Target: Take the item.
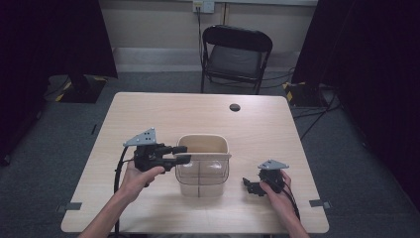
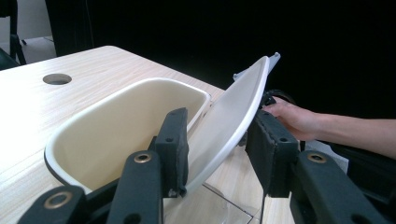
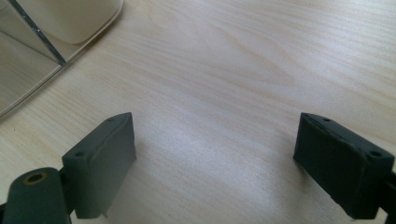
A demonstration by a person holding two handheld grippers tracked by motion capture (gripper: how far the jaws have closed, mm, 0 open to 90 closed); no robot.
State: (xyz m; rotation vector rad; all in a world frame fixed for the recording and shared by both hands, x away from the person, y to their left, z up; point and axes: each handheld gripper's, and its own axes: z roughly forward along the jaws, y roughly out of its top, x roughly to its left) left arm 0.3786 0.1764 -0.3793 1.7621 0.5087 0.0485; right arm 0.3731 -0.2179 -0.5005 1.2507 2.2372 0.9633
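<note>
We keep our left hand-held gripper (image 2: 217, 154) spread around the bin's swing lid (image 2: 229, 121) (tilted up), ready to pinch it, while our right hand-held gripper (image 3: 215, 163) rests spread on the surface (image 3: 233, 70).

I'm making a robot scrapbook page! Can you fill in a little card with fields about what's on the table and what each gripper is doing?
Table: light wood table with a round hole near its far edge
Main thing: clear bin with a cream rim
Lid: cream swing lid, tilted up on edge
Left gripper: left gripper at the bin's rim, its fingers on either side of the lid
Right gripper: right gripper open over bare table, right of the bin, holding nothing
Behind the table: black folding chair
</note>
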